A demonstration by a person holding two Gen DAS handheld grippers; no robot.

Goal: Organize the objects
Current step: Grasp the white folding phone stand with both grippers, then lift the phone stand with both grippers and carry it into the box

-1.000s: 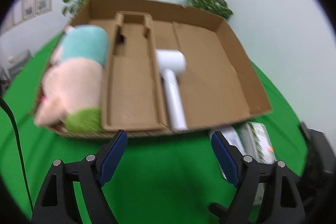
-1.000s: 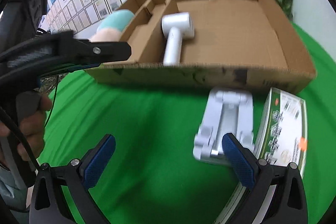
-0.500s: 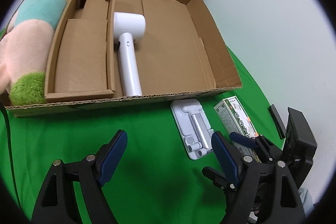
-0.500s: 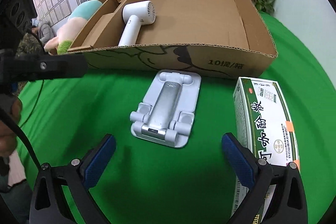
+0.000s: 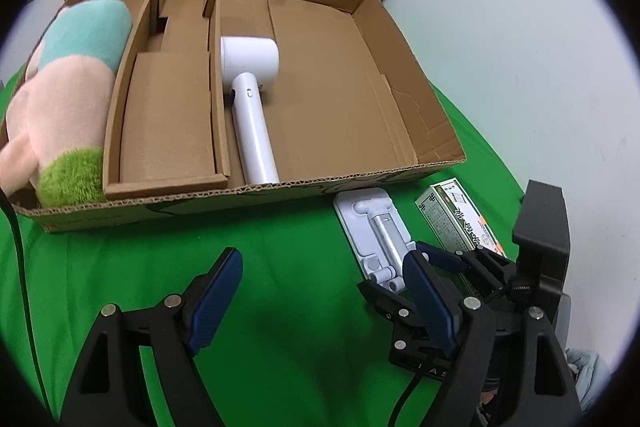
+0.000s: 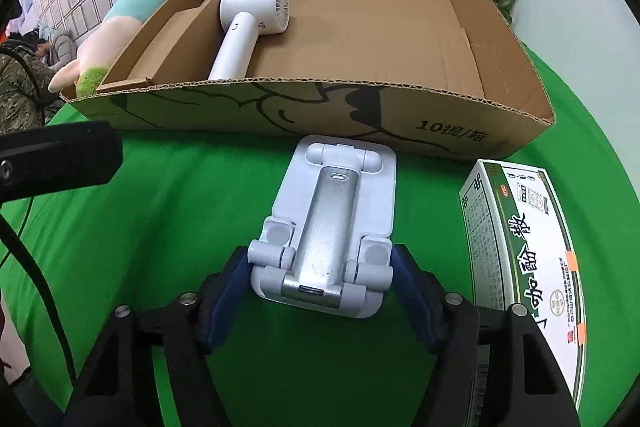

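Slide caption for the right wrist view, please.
Right gripper closes around folded white phone stand on green cloth, before the cardboard box.

A green cloth (image 6: pixel 168 227) is spread over the supporting surface. Directly on it are seen a shallow cardboard box (image 6: pixel 360 123), a white folding stand (image 6: pixel 332 223) lying flat just in front of the box, and a green-and-white carton (image 6: pixel 524 239) beside the stand.
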